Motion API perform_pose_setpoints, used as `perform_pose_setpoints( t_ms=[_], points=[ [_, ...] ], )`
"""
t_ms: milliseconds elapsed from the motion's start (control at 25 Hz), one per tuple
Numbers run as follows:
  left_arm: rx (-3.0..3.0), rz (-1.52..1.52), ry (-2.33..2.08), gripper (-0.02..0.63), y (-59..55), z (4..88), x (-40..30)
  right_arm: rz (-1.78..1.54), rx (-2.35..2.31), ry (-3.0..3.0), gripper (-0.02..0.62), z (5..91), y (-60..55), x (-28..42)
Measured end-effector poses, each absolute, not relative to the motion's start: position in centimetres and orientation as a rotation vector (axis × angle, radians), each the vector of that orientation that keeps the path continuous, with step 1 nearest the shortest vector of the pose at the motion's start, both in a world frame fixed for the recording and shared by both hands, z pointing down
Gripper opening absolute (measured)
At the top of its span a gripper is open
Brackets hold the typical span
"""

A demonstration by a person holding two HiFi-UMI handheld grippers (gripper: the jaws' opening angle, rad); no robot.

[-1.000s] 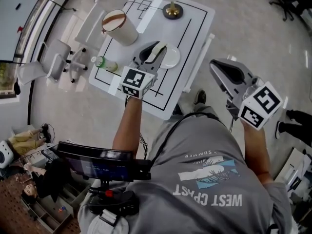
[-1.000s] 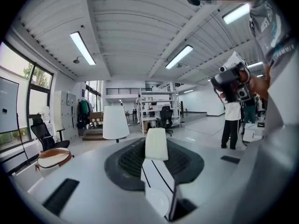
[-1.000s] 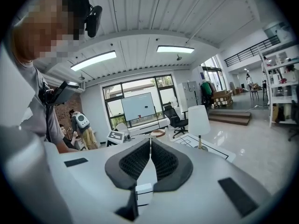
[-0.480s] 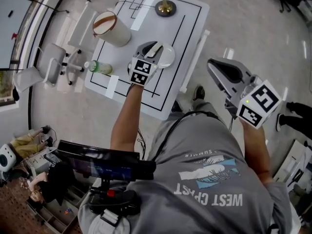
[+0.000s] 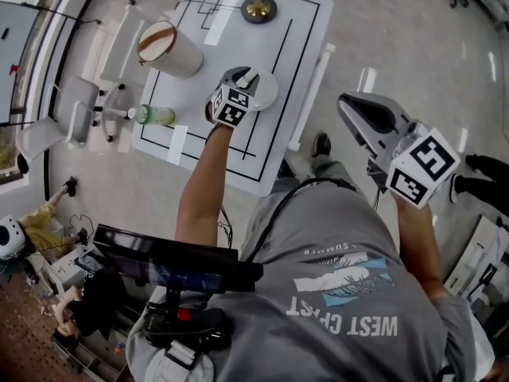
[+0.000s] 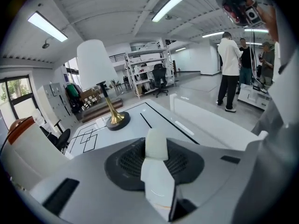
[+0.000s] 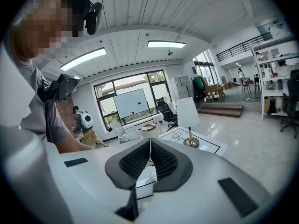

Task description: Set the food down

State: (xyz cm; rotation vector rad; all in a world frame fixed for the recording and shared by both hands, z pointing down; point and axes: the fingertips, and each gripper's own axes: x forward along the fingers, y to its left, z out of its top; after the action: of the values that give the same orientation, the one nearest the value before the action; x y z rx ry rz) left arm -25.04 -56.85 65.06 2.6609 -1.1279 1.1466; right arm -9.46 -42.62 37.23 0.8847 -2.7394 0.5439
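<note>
My left gripper (image 5: pixel 248 78) hangs over a small white plate (image 5: pixel 268 92) on the white table (image 5: pixel 306 30). In the left gripper view its jaws (image 6: pixel 157 146) are shut on a pale cream piece of food (image 6: pixel 156 143) that sticks out past the tips. The gripper body hides the plate in that view. My right gripper (image 5: pixel 359 111) is held in the air to the right of the table, off its edge. In the right gripper view its jaws (image 7: pixel 150 154) meet with nothing between them.
On the table stand a lamp with a brass base (image 5: pixel 259 8) and white shade (image 6: pixel 96 64), a white cylinder with a brown rim (image 5: pixel 167 48), and a green-capped bottle (image 5: pixel 155 115). Chairs (image 5: pixel 75 114) stand left of the table. People stand far off (image 6: pixel 230 69).
My left gripper has reached farther out over the table with the food and now hangs above the plate. The right gripper has stayed where it was.
</note>
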Motion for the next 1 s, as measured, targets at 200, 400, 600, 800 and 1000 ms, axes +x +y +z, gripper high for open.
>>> perform_pose_setpoints(
  t_ms=[200,400,600,800,1000],
  points=[
    [2.621,1.265,-1.077,0.107,-57.1,68.0,-25.5,0.551,0.901,-2.728,0.009,37.5,-43.0,-9.2],
    [2.599,1.363,-1.044,0.107,-57.4,70.0,-26.0,0.565,0.917,-2.71,0.009,37.9,-43.6,-8.9],
    [2.583,1.509,-1.033,0.107,-57.9,71.3,-26.6,0.571,0.915,-2.703,0.009,38.2,-44.0,-9.2],
    [2.59,1.665,-1.013,0.107,-58.1,72.1,-26.8,0.572,0.911,-2.702,0.009,38.3,-44.4,-9.4],
    [2.604,1.813,-0.961,0.107,-57.7,73.1,-26.9,0.575,0.901,-2.703,0.009,38.6,-44.8,-9.7]
  ],
)
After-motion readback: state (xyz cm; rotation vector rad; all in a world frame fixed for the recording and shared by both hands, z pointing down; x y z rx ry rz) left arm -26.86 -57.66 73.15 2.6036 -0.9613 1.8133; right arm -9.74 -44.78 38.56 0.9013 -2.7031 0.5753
